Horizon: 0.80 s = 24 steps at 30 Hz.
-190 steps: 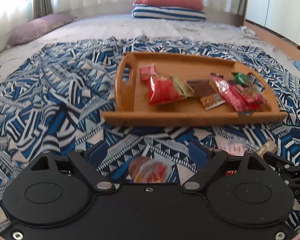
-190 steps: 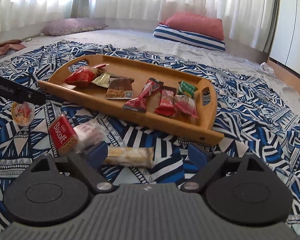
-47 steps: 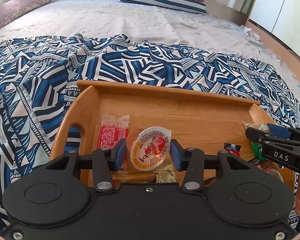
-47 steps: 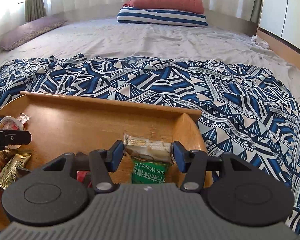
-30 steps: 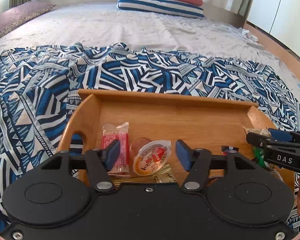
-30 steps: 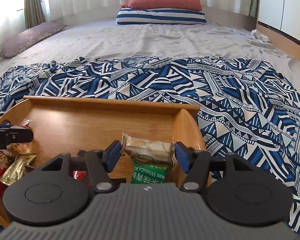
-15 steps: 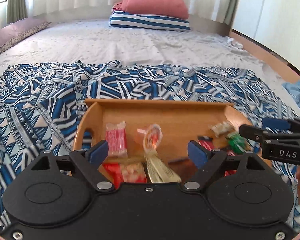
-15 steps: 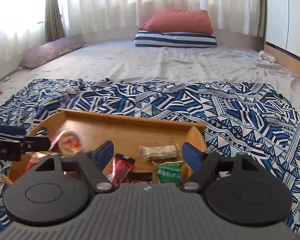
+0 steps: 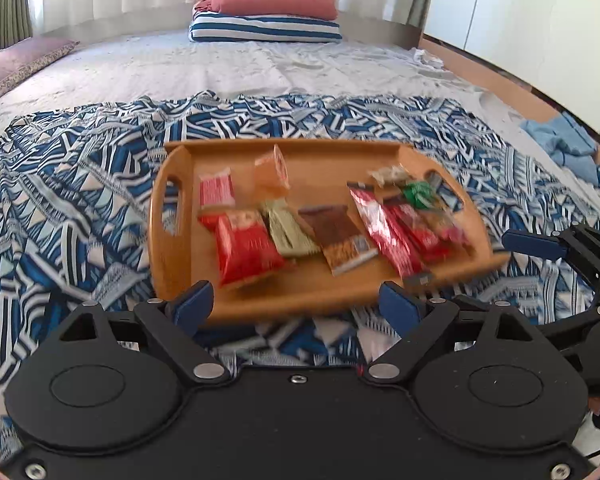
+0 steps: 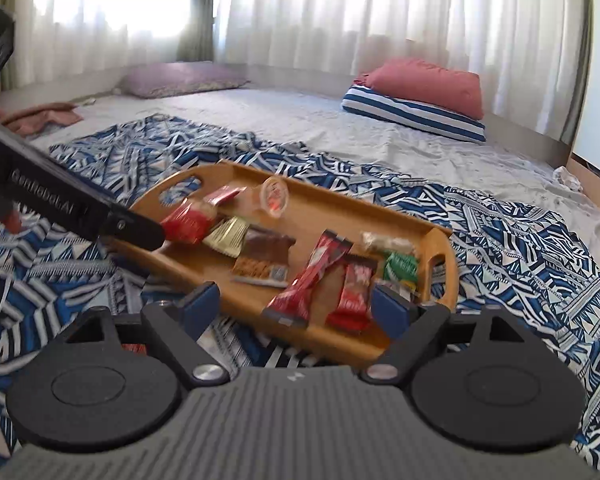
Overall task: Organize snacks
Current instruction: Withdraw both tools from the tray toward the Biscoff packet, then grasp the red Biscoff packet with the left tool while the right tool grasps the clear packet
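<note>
I judge the step in hand to be going for whatever snacks lie off the wooden tray (image 9: 188, 280), so I would bring each gripper low over the patterned blanket (image 9: 60, 216), square its fingers to either side of a packet, and close only once the wrapper sits between the pads, lifting straight to avoid dragging the cloth. A red scrap shows behind my right gripper's near finger in the right wrist view; it may be a loose packet, but it is mostly hidden.

My left gripper (image 9: 296, 304) stands wide apart and holds nothing, hovering just before the tray's near edge. My right gripper (image 10: 296, 312) is equally wide and empty, above the tray's near corner.

The jelly cup (image 9: 274, 172) rests tilted at the back of the tray, the beige packet (image 10: 388, 245) near the right handle above the green packet (image 10: 400, 268).
</note>
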Tool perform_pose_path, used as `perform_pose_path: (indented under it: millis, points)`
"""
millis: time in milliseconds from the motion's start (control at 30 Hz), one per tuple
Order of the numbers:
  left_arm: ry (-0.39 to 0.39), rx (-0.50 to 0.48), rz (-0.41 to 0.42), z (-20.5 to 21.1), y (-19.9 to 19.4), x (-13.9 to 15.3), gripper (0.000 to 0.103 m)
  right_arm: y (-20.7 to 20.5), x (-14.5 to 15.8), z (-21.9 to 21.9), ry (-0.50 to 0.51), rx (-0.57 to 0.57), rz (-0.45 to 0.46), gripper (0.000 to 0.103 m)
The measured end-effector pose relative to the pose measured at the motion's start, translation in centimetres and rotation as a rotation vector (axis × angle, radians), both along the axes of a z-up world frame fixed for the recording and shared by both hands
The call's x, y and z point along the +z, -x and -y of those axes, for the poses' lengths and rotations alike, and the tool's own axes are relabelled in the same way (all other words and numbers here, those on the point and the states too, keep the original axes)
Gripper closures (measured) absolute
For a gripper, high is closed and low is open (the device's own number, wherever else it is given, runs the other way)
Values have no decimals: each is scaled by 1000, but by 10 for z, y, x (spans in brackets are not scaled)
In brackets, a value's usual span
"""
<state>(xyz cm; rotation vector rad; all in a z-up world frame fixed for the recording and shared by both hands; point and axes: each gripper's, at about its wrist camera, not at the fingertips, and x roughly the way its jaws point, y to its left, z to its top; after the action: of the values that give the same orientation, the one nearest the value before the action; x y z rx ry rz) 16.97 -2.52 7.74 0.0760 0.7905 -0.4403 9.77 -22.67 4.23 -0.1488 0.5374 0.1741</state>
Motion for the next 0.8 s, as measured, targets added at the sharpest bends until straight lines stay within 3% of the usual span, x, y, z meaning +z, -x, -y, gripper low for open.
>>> perform_pose_path:
  millis: [233,367,567,667,733,767,800]
  points:
    - [-8,-59,-10,5,32,-17,12,30,-22,4,18,-1,-28,11]
    - [-50,-116,-15,17,45,-31,11,38,-27,11,4,-7,-41,11]
    - [-103,-177,-42,37,52,-50,11,41,-35,12,27,1,-54,11]
    - [-94,-191,-55,41,52,-55,11,41,-39,10,41,1,-60,11]
    - [-71,-200,-69,42,51,-57,19,41,-41,11,47,1,-63,11]
    - [-59,-203,-85,41,50,-58,30,41,-42,11,44,1,-69,11]
    - [-55,-200,-99,41,49,-59,31,41,-42,12,39,0,-73,11]
